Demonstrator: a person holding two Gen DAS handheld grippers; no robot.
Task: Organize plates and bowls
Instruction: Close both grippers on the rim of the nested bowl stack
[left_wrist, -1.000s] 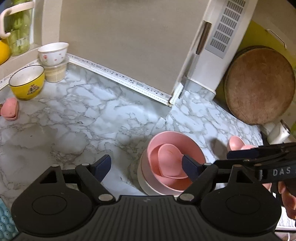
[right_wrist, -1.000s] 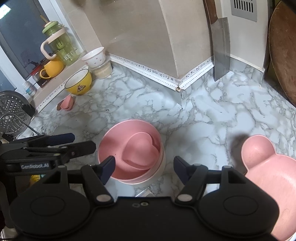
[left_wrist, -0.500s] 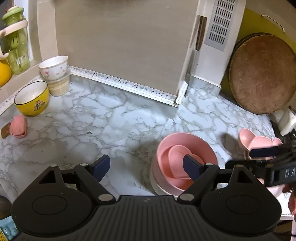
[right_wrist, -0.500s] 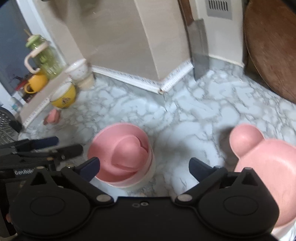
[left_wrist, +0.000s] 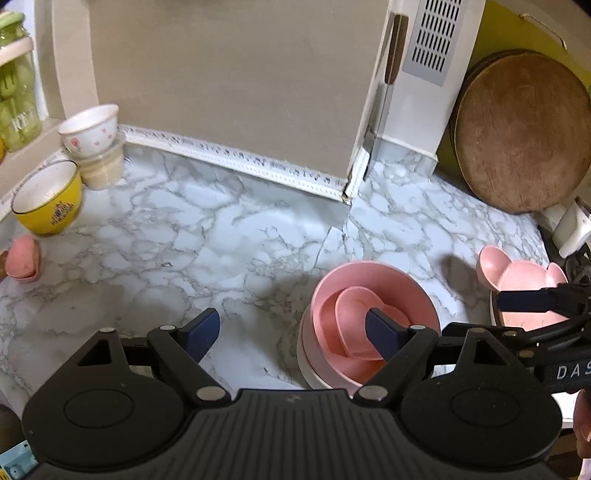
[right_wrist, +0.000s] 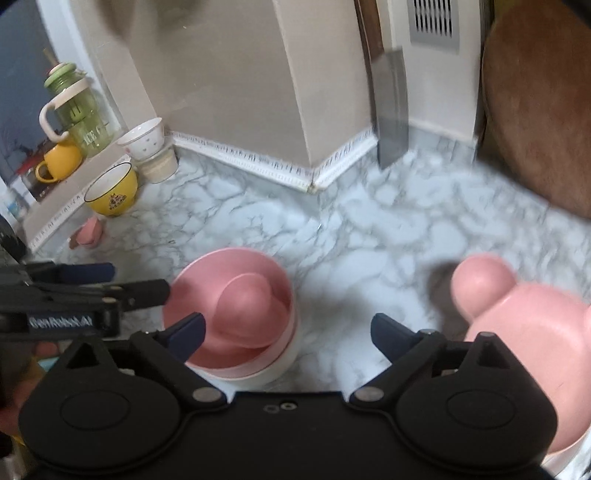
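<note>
Left gripper (left_wrist: 291, 334) hovers over the marble bench (left_wrist: 207, 236), fingers (left_wrist: 201, 332) spread wide apart, nothing between them; its right fingertip overlaps, in the left wrist view, a pink heart-shaped dish (left_wrist: 360, 326). That dish lies tilted inside a round pink bowl (left_wrist: 373, 295), which is nested in a white bowl (left_wrist: 308, 363) standing on the bench. Right gripper (right_wrist: 288, 332) also has its fingers (right_wrist: 393, 338) wide apart and empty, held above the bench between the nested stack (right_wrist: 236, 310) and a pink bear-shaped plate (right_wrist: 532, 332); the plate sits at the near right of the bench, apart from the stack. Right wrist view is motion-blurred, so fine contact cannot be judged. At far left, along the wall: a yellow bowl (left_wrist: 46, 201), a white floral bowl (left_wrist: 90, 129) stacked on a beige cup (left_wrist: 101, 168), and a small pink heart-shaped dish (left_wrist: 22, 258) near the bench edge. On the window ledge: a green jar with handle (right_wrist: 79, 118) and a yellow mug (right_wrist: 61, 162). A cleaver (right_wrist: 391, 110) hangs on the white wall panel; a round wooden cutting board (left_wrist: 521, 133) leans upright at the right rear.
</note>
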